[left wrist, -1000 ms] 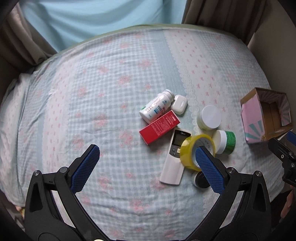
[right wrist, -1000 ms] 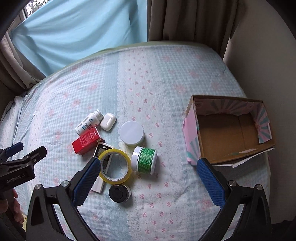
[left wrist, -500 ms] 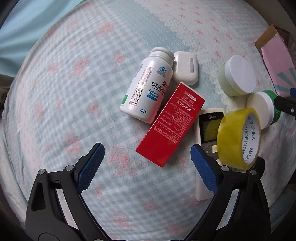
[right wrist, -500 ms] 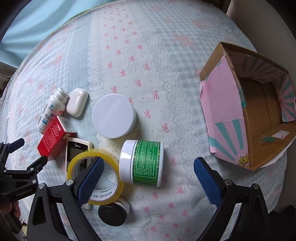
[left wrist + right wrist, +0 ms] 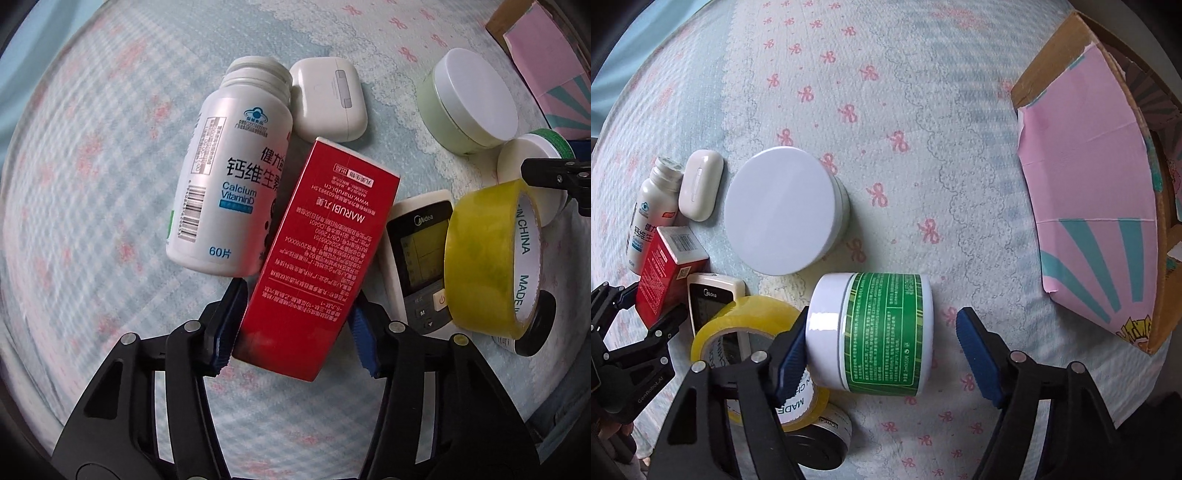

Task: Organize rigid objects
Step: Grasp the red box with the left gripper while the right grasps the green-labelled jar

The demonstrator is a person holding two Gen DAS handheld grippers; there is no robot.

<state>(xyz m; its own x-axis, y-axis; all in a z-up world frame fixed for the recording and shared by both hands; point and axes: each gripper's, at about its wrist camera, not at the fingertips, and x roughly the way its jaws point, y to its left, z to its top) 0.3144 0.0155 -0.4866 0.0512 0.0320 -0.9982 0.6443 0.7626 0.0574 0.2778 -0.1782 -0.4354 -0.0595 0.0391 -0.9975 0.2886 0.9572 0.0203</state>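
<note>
My left gripper (image 5: pixel 295 328) is shut on the near end of a red box (image 5: pixel 321 258), which lies on the bed against a white calcium bottle (image 5: pixel 229 177). The red box also shows in the right wrist view (image 5: pixel 665 269). My right gripper (image 5: pixel 882 358) is open, its jaws on either side of a green-labelled white jar (image 5: pixel 875 332) lying on its side. The left pad touches the jar's lid end; the right pad stands apart from it. An open pink cardboard box (image 5: pixel 1097 206) lies at the right.
A white earbud case (image 5: pixel 328 99), a round white-lidded tin (image 5: pixel 783 214), a white remote (image 5: pixel 421 258), a yellow tape roll (image 5: pixel 491 262) and a small black-capped jar (image 5: pixel 820 443) crowd together on the checked bedcover (image 5: pixel 886 92).
Both grippers dropped closer to the bed. My left gripper closed on the red box. My right gripper narrowed around the green-labelled jar.
</note>
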